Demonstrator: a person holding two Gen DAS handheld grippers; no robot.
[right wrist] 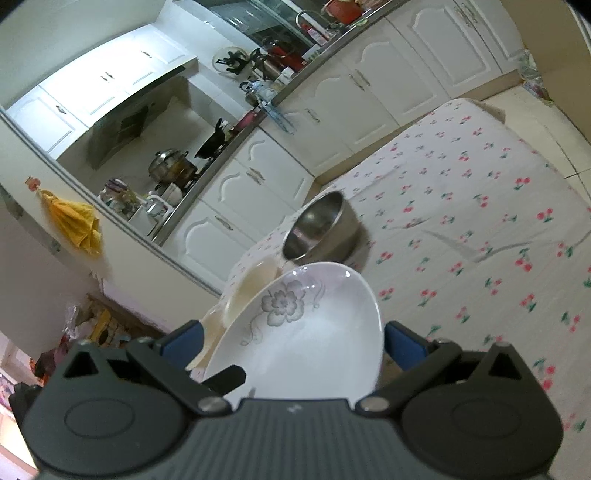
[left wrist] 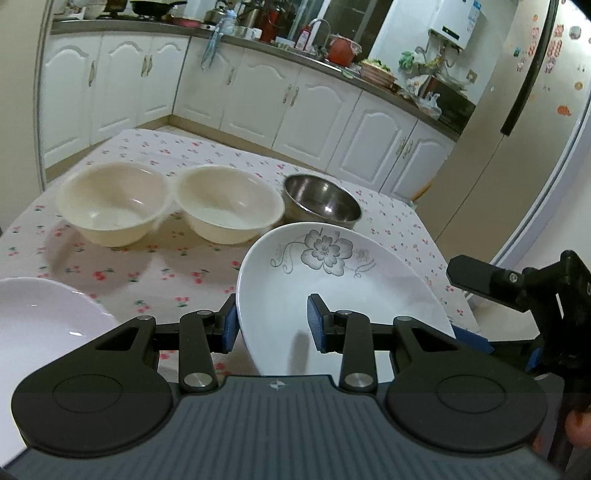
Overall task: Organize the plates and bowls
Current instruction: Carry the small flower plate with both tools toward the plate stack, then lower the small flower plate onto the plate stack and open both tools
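White plate with a grey flower [left wrist: 332, 295] is held up off the counter [left wrist: 184, 266], tilted. Its near edge is clamped by the left fingers [left wrist: 271, 323]; its right edge sits between the right fingers [right wrist: 293, 341], but a grip there cannot be told. Past the left fingertips, two cream bowls [left wrist: 114, 203] [left wrist: 225, 203] and a steel bowl [left wrist: 319, 201] are lined up, left to right. Another white plate [left wrist: 40, 314] is seen left of the fingers.

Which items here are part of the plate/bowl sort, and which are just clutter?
Job: flowered plate, plain white plate, two cream bowls, steel bowl.
Clutter: kettle, wok, red pot, yellow cloth.
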